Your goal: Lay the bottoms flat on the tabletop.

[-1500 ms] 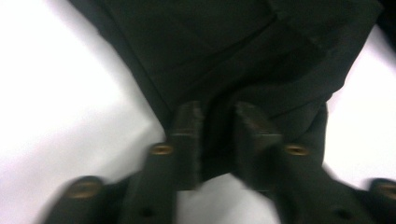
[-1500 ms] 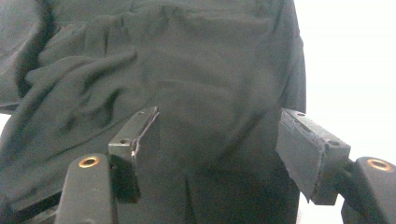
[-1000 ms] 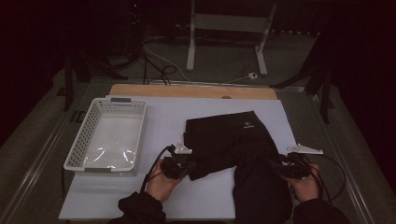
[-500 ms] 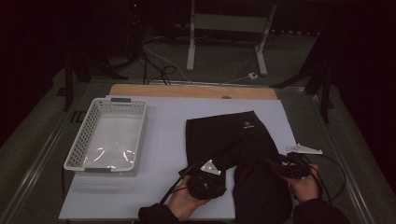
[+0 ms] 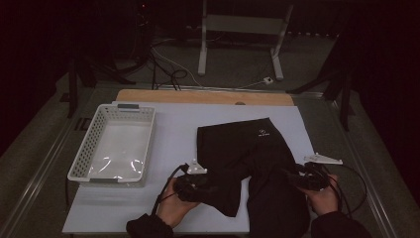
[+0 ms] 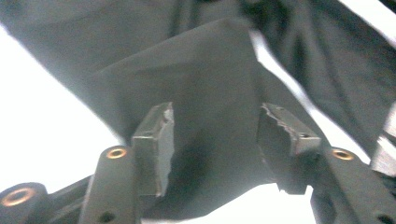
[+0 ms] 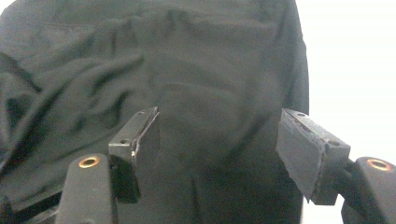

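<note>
A black garment (image 5: 247,148) with a small white logo lies crumpled on the white table cover (image 5: 168,129), one leg reaching toward the front edge. My left gripper (image 5: 210,188) sits at that leg's left edge. In the left gripper view its jaws (image 6: 215,135) have just been opening and stand apart, with a flap of the black fabric (image 6: 210,70) loose between them, not pinched. My right gripper (image 5: 297,178) rests on the garment's right side. In the right gripper view it (image 7: 224,140) is open wide over the dark cloth (image 7: 187,56), and its pads (image 7: 308,149) press on nothing.
A white slotted basket (image 5: 85,144) stands on the left half of the table. A wooden board (image 5: 203,96) lines the far edge. Beyond the table are a metal stand (image 5: 242,25) and floor cables (image 5: 168,74). Bare cover lies between basket and garment.
The left gripper dragged the garment's left part toward the front right, then let it go and drew back left. The garment now lies narrower, one leg pointing forward. The right hand stayed put.
</note>
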Demonstrator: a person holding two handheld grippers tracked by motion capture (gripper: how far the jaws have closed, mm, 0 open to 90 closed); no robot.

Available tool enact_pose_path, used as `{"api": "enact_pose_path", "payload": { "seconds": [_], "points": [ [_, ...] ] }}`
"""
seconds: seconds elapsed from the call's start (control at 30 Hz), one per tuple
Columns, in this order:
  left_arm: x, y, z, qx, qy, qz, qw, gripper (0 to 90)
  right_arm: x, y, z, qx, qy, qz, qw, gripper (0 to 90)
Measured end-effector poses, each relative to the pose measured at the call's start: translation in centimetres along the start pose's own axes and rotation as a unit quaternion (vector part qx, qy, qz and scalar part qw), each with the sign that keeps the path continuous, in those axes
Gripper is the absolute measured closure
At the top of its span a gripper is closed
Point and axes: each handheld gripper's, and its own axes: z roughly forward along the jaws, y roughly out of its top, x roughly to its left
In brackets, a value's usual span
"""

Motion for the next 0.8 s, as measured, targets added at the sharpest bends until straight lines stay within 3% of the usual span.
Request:
{"api": "enact_pose_path", "payload": {
  "seconds": [0.2, 0.33, 0.4, 0.47, 0.57, 0.63, 0.67, 0.7, 0.8],
  "points": [
    [1.3, -0.9, 0.4, 0.020, 0.031, -0.004, 0.9993, 40.4, 1.8, 0.4, -0.2, -0.009, 0.015, -0.019, 0.9997, 31.1],
    [1.9, -1.3, 1.6, 0.044, 0.031, -0.008, 0.9985, 43.6, 3.5, 0.4, -0.3, -0.011, 0.033, -0.038, 0.9987, 31.1],
    [1.9, -1.4, 1.8, 0.048, 0.026, -0.005, 0.9985, 55.4, 4.4, 0.4, -0.2, -0.007, 0.041, -0.049, 0.9980, 31.2],
    [1.9, -1.3, 1.8, 0.058, 0.003, -0.008, 0.9983, 69.5, 5.4, 0.4, 0.0, -0.007, 0.053, -0.055, 0.9971, 31.8],
    [1.4, -1.3, 2.0, 0.065, -0.005, -0.002, 0.9979, 81.2, 7.1, 0.5, 0.5, 0.001, 0.081, -0.063, 0.9947, 34.0],
    [1.2, -1.3, 2.1, 0.067, -0.008, 0.000, 0.9978, 84.5, 8.5, 0.4, 0.9, 0.007, 0.098, -0.078, 0.9921, 35.6],
    [1.2, -1.3, 2.1, 0.067, -0.008, 0.000, 0.9978, 85.1, 8.5, 0.4, 0.9, 0.007, 0.098, -0.078, 0.9921, 35.6],
    [1.2, -1.3, 2.1, 0.067, -0.016, -0.004, 0.9976, 86.0, 9.7, 0.4, 1.3, 0.013, 0.106, -0.093, 0.9899, 36.3],
    [1.3, -1.4, 2.1, 0.066, -0.019, -0.011, 0.9976, 86.5, 10.6, 0.3, 1.9, 0.022, 0.119, -0.099, 0.9878, 37.5]
  ]
}}
